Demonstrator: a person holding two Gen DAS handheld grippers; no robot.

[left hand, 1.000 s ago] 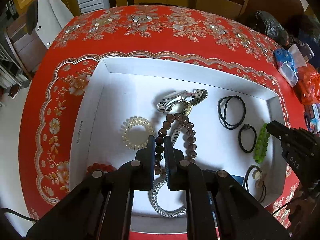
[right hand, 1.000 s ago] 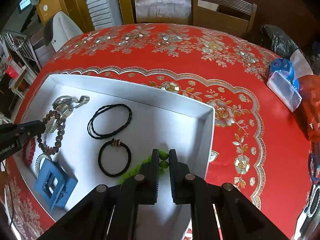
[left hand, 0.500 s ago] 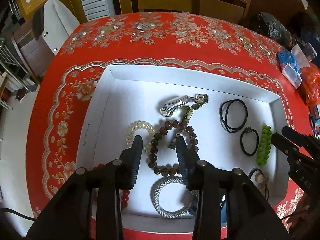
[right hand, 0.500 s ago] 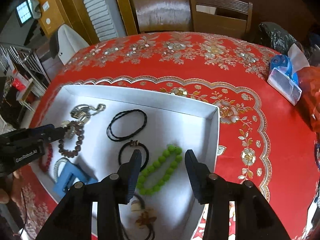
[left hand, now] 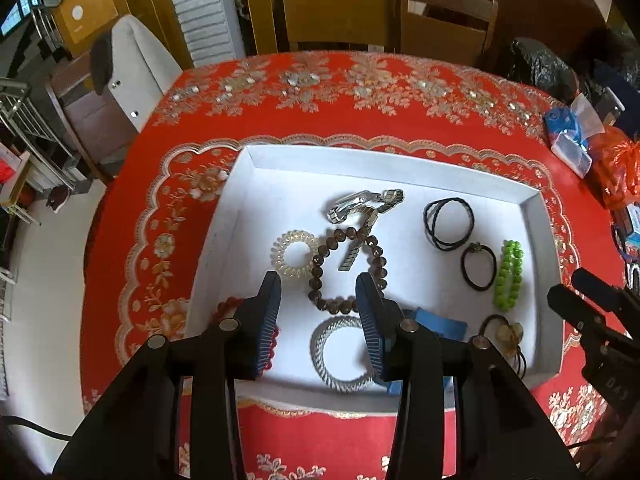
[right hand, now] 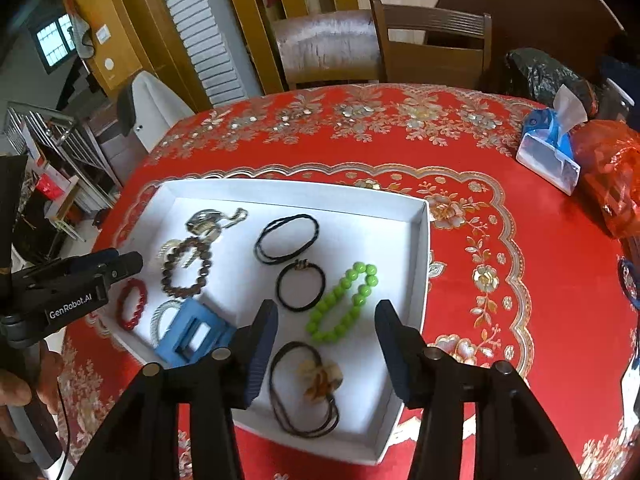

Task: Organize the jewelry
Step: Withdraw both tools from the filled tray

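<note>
Jewelry lies spread on the floor of a shallow white cardboard tray (left hand: 536, 236) that sits on a round table under a red cloth with gold floral borders (left hand: 360, 112). Going left to right in the left wrist view: a red bead bracelet (left hand: 226, 306) lies by the tray's left wall, partly hidden behind a finger of the left gripper (left hand: 318, 328); near it sits a clear coiled hair tie (left hand: 294, 254); next comes a brown bead bracelet (left hand: 348, 270), which overlaps a silver metal-link watch (left hand: 362, 208); nearer the camera lies a silvery mesh bangle (left hand: 342, 354), and just beside it a blue rectangular hair claw (right hand: 192, 336). Further right are a doubled black cord loop (left hand: 448, 222), a black hair elastic with a small metal clasp (left hand: 478, 266), a green bead bracelet (left hand: 508, 274) and a black hair tie with a pale flower ornament (right hand: 308, 390).

The left gripper's jaws are opening, with nothing clamped; the brown beads and the mesh bangle lie in the tray below the gap. The right gripper (right hand: 326, 350) hangs over the tray's right part, its jaws opening too and gripping nothing, the green beads and the flower tie lying beneath
</note>
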